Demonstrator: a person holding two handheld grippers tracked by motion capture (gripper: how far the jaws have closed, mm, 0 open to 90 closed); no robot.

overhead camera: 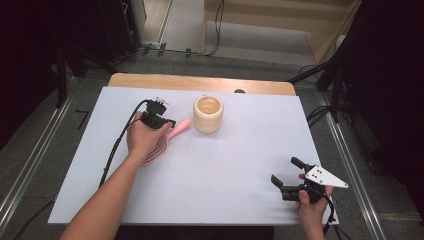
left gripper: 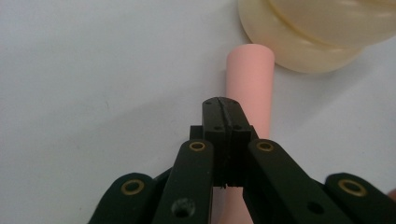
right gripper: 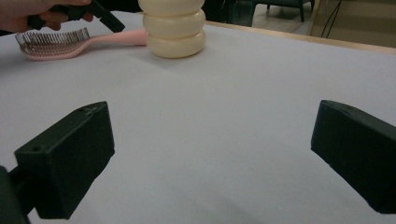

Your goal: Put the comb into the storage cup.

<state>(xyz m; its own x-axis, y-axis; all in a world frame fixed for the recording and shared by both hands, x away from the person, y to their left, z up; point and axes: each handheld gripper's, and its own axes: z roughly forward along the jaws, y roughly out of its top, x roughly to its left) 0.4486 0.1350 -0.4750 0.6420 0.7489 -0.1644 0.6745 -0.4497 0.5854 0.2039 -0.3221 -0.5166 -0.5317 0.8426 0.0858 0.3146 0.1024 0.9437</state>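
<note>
No brand, label or readable writing on the pink hairbrush [overhead camera: 161,142] or the cream ribbed holder [overhead camera: 208,114]. Lying flat on the white bench [overhead camera: 225,165], bristles up, handle end touching or just beside the holder, directly under the left hand-held gripper [left gripper: 225,108], jaws pressed together above the handle with nothing between. Well apart at the near edge, right hand-held gripper [overhead camera: 285,172], jaws spread wide and empty.

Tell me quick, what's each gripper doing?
Left gripper: closed, empty, above the pink hairbrush handle.
Right gripper: open, holding nothing.
</note>
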